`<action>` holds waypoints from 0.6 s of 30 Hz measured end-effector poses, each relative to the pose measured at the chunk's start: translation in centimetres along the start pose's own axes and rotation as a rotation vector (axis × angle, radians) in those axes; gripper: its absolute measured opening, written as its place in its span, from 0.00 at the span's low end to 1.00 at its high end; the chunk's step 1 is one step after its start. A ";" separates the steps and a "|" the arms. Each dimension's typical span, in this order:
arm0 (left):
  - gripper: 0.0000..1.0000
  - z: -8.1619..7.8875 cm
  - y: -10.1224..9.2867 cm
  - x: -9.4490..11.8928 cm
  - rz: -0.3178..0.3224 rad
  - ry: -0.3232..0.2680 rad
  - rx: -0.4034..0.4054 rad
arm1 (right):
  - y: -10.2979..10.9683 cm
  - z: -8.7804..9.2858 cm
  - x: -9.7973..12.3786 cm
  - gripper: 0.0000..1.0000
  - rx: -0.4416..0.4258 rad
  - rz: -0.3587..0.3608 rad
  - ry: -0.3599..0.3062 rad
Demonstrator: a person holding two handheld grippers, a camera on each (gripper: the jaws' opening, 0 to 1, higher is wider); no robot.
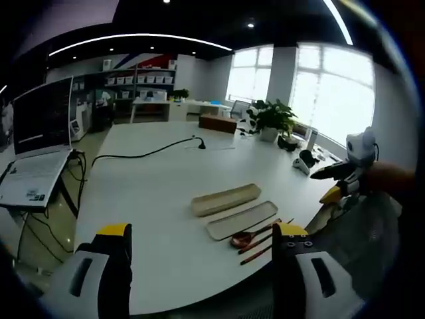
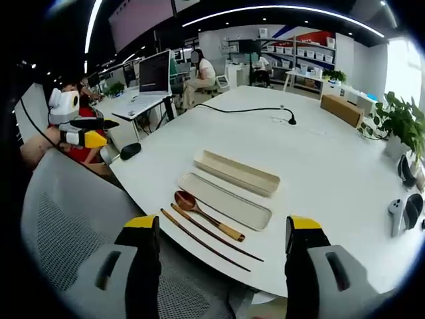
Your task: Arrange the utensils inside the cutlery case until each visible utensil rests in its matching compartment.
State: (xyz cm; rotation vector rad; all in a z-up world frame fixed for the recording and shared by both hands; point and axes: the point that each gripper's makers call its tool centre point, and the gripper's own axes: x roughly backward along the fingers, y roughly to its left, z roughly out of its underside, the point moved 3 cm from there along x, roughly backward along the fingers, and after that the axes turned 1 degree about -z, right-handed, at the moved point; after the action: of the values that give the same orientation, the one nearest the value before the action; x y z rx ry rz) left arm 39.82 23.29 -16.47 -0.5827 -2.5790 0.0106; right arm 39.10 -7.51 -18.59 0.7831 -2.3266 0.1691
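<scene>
The long beige cutlery case tray (image 2: 224, 200) lies open on the white round worktop (image 2: 319, 159), close to the edge nearest the grippers. Its matching beige lid (image 2: 236, 172) lies just beside it, on the side farther from the edge, and parallel to it. Both look empty inside. The brown wooden spoon (image 2: 208, 215) rests on the worktop just beside the tray, on the near side, with its round bowl toward the left of the right gripper view. A pair of thin dark wooden chopsticks (image 2: 204, 239) lies next to the spoon, even closer to the edge.

In the left gripper view the same things appear: the tray (image 1: 241, 220), the lid (image 1: 226, 199), the spoon (image 1: 247, 238) and the chopsticks (image 1: 260, 248), all near the worktop's edge.

The right gripper (image 2: 222, 242) hovers above the edge, its yellow-tipped jaws wide apart and holding nothing. The left gripper (image 1: 202, 232) also has its jaws wide apart, empty, above the worktop.

Farther away, a black cable (image 2: 246, 109) runs over the worktop, a green potted plant (image 1: 271, 119) stands near the windows, and an open laptop (image 1: 36, 143) stands on a side desk.
</scene>
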 end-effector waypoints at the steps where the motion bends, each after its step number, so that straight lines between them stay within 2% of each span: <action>1: 0.89 0.0 0.0 0.0 -0.001 0.001 0.000 | 0.0 0.0 0.0 0.76 -0.002 -0.001 -0.001; 18: 0.86 0.1 0.2 0.0 0.000 0.009 -0.004 | 0.8 -0.3 -0.3 0.69 0.034 -0.035 0.000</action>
State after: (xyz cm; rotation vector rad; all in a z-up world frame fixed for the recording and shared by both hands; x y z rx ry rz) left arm 39.85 23.47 -16.58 -0.5828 -2.5711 0.0024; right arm 38.98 -6.62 -18.51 0.8398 -2.3139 0.1938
